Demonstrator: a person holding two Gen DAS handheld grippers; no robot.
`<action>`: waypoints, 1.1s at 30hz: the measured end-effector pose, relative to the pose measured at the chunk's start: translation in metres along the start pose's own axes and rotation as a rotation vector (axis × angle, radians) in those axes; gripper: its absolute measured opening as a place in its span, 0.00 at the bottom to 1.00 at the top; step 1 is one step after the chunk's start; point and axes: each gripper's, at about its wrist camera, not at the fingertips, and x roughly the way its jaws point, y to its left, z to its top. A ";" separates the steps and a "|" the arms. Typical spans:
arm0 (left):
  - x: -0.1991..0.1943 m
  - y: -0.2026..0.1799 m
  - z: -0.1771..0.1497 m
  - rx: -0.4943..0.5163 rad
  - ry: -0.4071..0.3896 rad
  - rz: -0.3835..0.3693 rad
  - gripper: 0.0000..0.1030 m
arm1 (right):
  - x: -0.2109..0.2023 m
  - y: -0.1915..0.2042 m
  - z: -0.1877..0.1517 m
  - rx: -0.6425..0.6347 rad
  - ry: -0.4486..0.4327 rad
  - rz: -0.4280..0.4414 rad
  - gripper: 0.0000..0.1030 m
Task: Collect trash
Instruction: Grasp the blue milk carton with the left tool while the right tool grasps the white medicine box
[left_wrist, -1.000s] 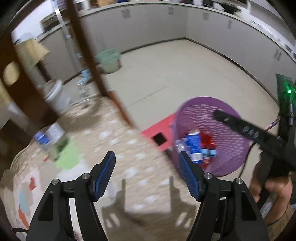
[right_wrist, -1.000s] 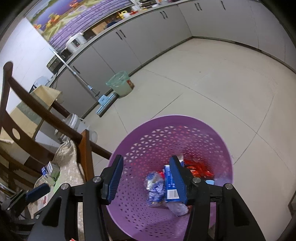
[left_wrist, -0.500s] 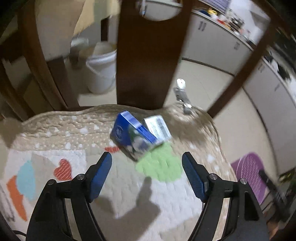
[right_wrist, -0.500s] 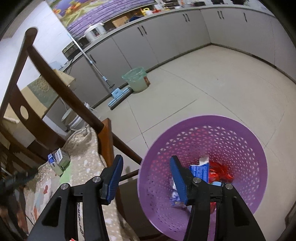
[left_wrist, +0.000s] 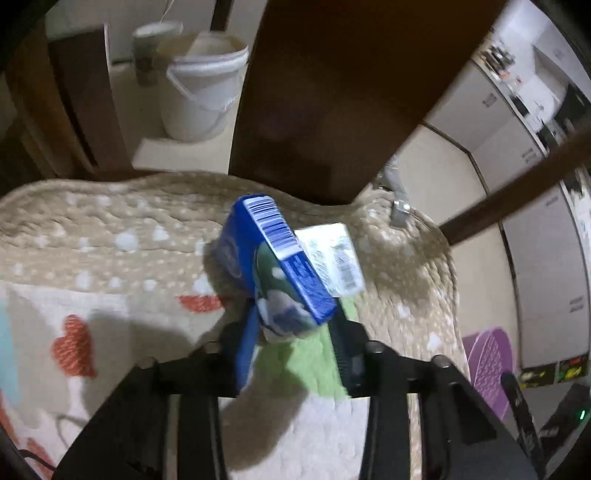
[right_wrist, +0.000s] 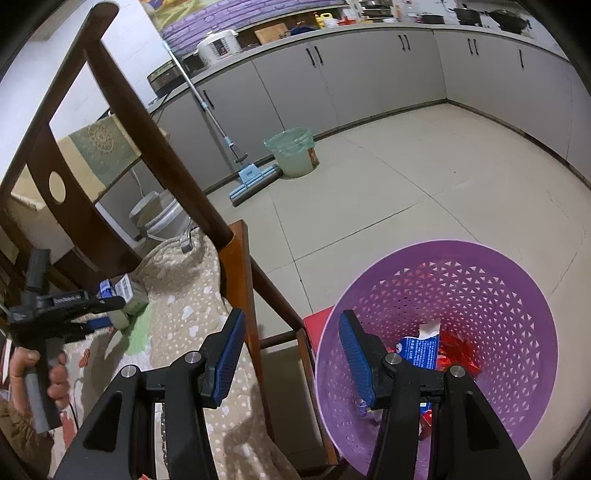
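Observation:
A blue carton (left_wrist: 273, 266) stands tilted on the patterned chair cushion (left_wrist: 110, 240), leaning against a white barcoded packet (left_wrist: 332, 258). My left gripper (left_wrist: 293, 347) is closing, and its pads press the carton's lower end from both sides. The right wrist view shows the same left gripper (right_wrist: 92, 310) at the carton (right_wrist: 107, 288), with a hand on its handle. My right gripper (right_wrist: 291, 321) is open with nothing between its fingers; it hovers between the chair's edge and the purple basket (right_wrist: 517, 295). The basket holds a blue carton (right_wrist: 421, 350) and red wrappers.
The dark wooden chair back (left_wrist: 332, 92) rises just behind the carton. A white bucket (left_wrist: 199, 92) stands on the floor beyond it. A red stool (right_wrist: 317, 328) sits beside the basket. A green bin (right_wrist: 293, 151) and a mop (right_wrist: 251, 181) stand by the grey cabinets.
My left gripper swung from the basket over to the chair seat, came down on the blue carton and narrowed its jaws around it. In the right view the basket slid to the right.

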 end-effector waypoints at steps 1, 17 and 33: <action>-0.010 -0.002 -0.006 0.027 -0.013 0.012 0.27 | 0.001 0.002 -0.001 -0.006 0.003 0.001 0.55; -0.095 0.074 -0.107 0.074 -0.077 0.066 0.26 | 0.025 0.093 -0.039 -0.238 0.127 0.206 0.66; -0.091 0.110 -0.090 0.109 -0.131 0.042 0.72 | 0.161 0.243 0.008 -0.461 0.262 0.109 0.58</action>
